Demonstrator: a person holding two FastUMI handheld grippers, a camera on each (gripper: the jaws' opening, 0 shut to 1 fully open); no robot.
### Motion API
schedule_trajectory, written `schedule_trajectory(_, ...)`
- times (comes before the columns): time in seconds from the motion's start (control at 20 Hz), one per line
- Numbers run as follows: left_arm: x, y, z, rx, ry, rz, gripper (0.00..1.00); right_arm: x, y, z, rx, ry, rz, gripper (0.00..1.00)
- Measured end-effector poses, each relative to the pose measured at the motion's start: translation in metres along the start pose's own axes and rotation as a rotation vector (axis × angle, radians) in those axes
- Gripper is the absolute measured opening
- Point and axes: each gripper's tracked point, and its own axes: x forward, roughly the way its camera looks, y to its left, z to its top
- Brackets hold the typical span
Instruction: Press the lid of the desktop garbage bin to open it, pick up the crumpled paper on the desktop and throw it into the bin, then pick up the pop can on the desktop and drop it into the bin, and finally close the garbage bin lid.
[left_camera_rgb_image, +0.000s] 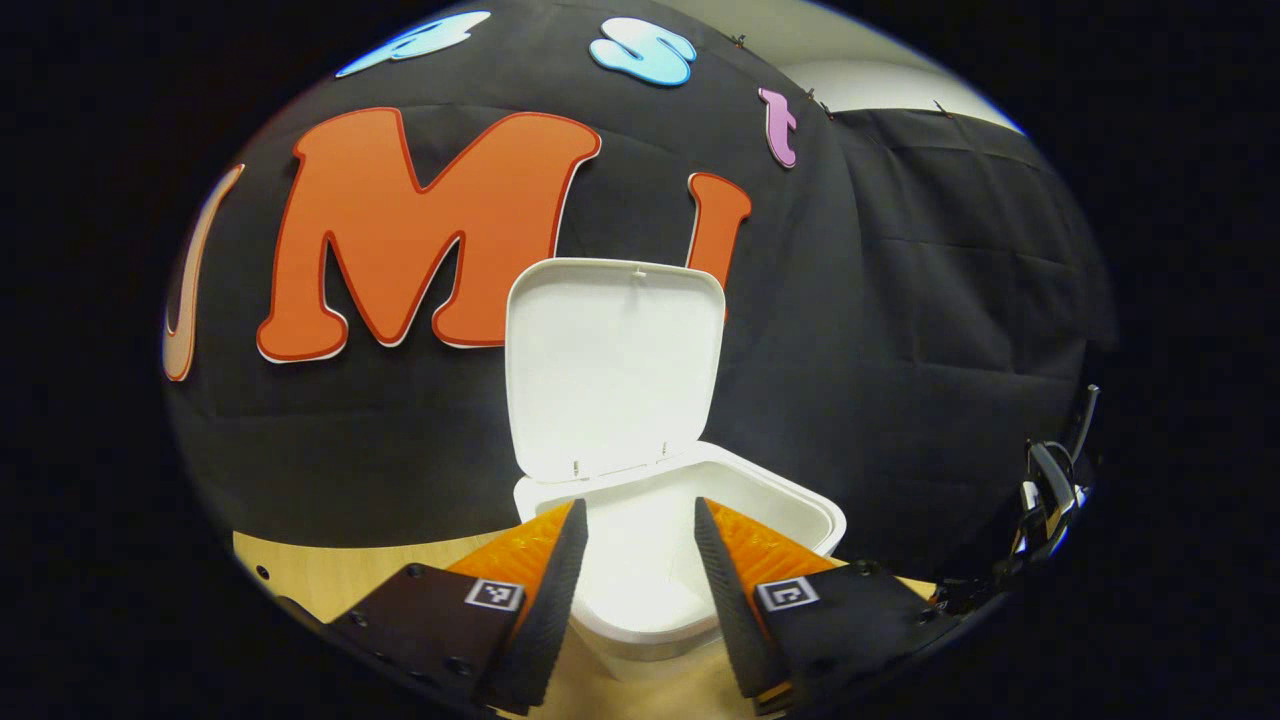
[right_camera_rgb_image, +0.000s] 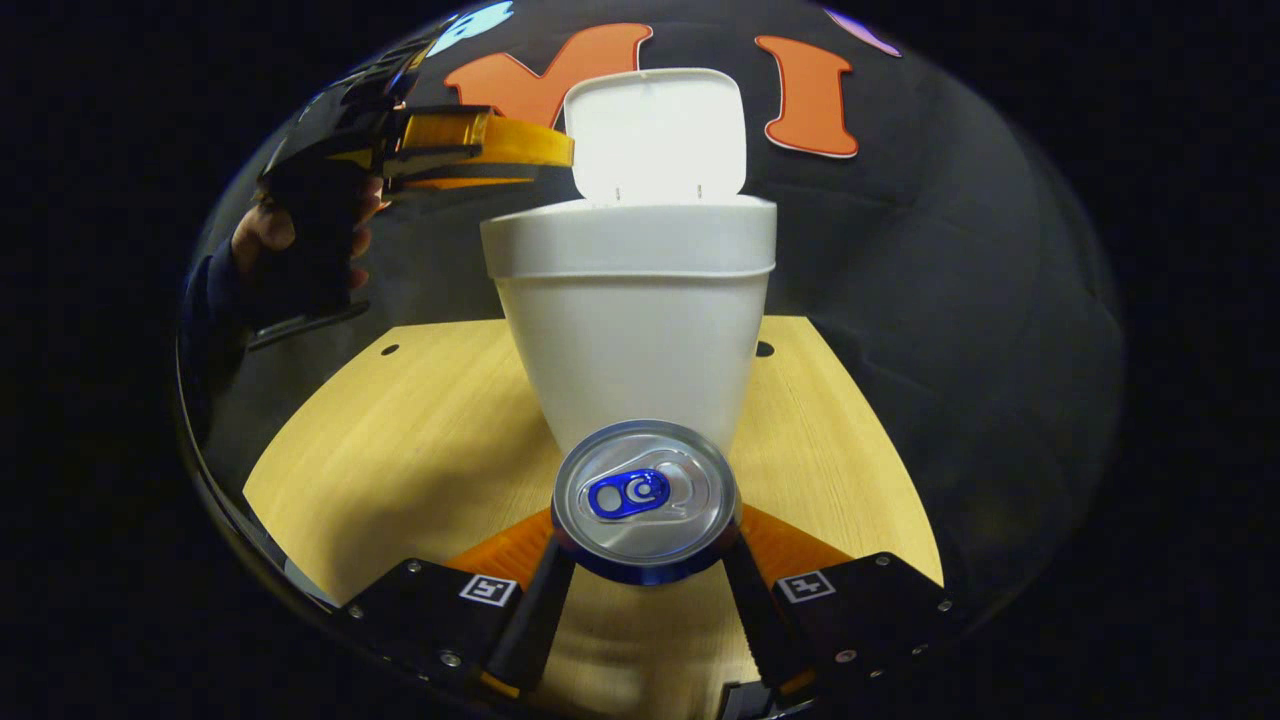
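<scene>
Bin open, can gripped in front of it.

Left gripper view: the left gripper (left_camera_rgb_image: 640, 590) hangs above the white garbage bin (left_camera_rgb_image: 790, 515), fingers spread wide with nothing between them; the lid (left_camera_rgb_image: 612, 365) stands upright behind the opening. Right gripper view: the right gripper (right_camera_rgb_image: 645, 590) clamps the pop can (right_camera_rgb_image: 645, 500), both fingers against its sides, just before the bin wall, which blocks the wooden desktop (right_camera_rgb_image: 420, 440) beyond. A hand (right_camera_rgb_image: 300, 240) holds the other gripper up at upper left, beside the lid.
</scene>
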Motion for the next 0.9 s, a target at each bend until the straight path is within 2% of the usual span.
schedule_trajectory(0.05, -0.005, 0.002, 0.003, 0.002, -0.006, 0.007, 0.8, -0.003, 0.0, 0.008, 0.003, -0.015, -0.002, 0.8)
schedule_trajectory(0.25, -0.034, 0.011, 0.009, 0.023, -0.033, 0.039, 0.96, -0.016, -0.005, 0.042, -0.008, -0.074, -0.03, 0.8)
schedule_trajectory(0.45, -0.066, 0.03, 0.005, 0.037, -0.035, 0.09, 0.98, -0.036, -0.007, 0.083, -0.039, -0.145, -0.049, 0.8)
schedule_trajectory(0.7, -0.109, 0.067, -0.003, -0.001, -0.03, 0.178, 0.98, -0.045, 0.005, 0.14, -0.11, -0.229, -0.059, 0.79)
schedule_trajectory(0.75, -0.118, 0.075, -0.005, -0.009, -0.028, 0.202, 0.98, -0.046, 0.008, 0.152, -0.12, -0.248, -0.058, 0.74)
schedule_trajectory(0.8, -0.128, 0.084, -0.007, -0.014, -0.025, 0.23, 0.98, -0.046, 0.01, 0.163, -0.127, -0.266, -0.057, 0.8)
schedule_trajectory(0.9, -0.149, 0.1, -0.004, -0.01, -0.039, 0.278, 0.98, -0.044, 0.015, 0.183, -0.151, -0.302, -0.058, 0.79)
